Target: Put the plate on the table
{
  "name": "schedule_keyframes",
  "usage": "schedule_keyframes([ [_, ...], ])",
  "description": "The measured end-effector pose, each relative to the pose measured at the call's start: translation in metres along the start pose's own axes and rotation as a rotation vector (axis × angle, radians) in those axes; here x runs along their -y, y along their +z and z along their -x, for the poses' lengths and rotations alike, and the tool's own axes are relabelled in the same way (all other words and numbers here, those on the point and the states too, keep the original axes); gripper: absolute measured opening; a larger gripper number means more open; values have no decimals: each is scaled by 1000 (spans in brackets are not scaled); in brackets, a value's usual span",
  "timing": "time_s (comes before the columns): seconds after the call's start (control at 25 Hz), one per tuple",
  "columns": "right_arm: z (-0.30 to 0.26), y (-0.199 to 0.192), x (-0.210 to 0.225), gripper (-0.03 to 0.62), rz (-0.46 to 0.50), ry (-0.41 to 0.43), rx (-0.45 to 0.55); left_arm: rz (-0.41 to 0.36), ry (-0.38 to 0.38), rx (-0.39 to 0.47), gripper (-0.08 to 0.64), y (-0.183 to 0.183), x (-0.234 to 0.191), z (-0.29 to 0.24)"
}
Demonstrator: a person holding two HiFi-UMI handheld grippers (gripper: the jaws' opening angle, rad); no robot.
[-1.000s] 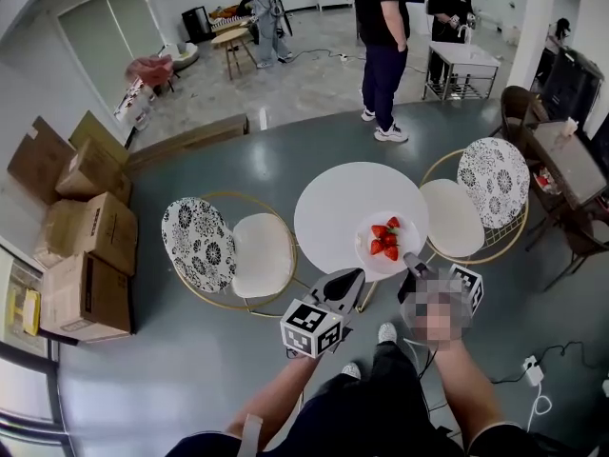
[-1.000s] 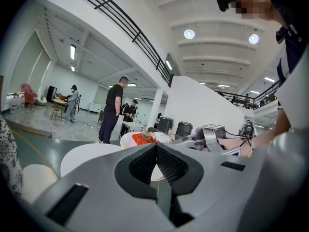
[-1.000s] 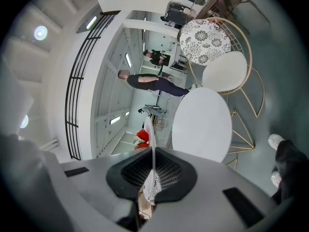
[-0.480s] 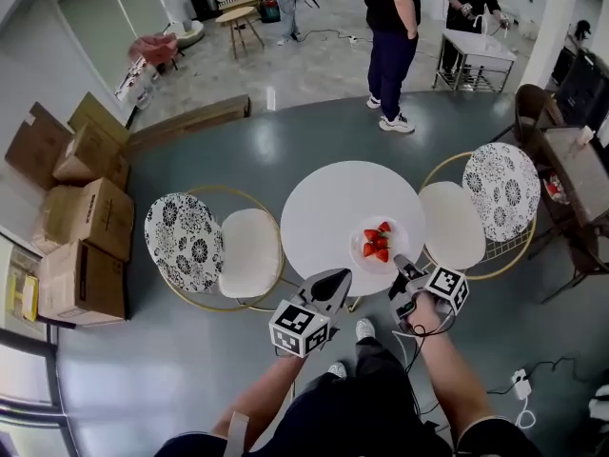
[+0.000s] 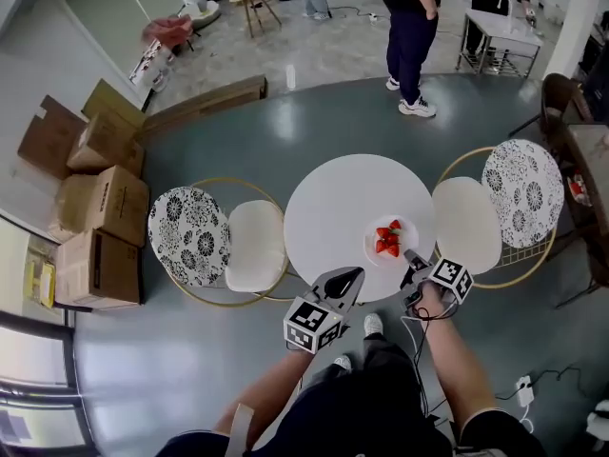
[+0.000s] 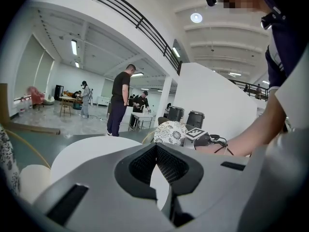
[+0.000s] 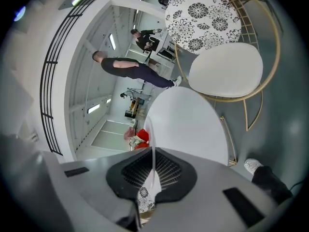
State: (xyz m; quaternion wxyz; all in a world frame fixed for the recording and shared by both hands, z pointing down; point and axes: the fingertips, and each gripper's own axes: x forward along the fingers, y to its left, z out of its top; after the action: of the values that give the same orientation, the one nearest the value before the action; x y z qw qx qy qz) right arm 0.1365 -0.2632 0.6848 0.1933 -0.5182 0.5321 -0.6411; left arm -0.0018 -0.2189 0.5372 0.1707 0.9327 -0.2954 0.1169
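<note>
The right hand-held gripper (image 5: 409,261) pinches the rim of the plate (image 5: 370,247), which seems to rest on the counter (image 5: 328,208); next it should release gently. The left hand-held gripper (image 5: 354,276) is closed and empty.

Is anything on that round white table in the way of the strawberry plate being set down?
Nothing visible is. The right gripper holds the plate by its near rim over the table, whose top shows nothing else on it.

A big open industrial hall: grey polished floor (image 5: 219,141), stacked cardboard boxes (image 5: 95,255), mezzanine railing (image 6: 145,23), scattered work tables (image 5: 500,29).
</note>
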Motion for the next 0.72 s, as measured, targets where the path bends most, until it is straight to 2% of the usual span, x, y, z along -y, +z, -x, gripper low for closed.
schedule_keyframes([
  [0.36, -25, 13, 36, 14, 42, -80, -83, 24, 24, -48, 5, -12, -6, -34],
  [0.72, -50, 11, 41, 14, 86, -97, -158, 48, 56, -68, 5, -17, -15, -46],
])
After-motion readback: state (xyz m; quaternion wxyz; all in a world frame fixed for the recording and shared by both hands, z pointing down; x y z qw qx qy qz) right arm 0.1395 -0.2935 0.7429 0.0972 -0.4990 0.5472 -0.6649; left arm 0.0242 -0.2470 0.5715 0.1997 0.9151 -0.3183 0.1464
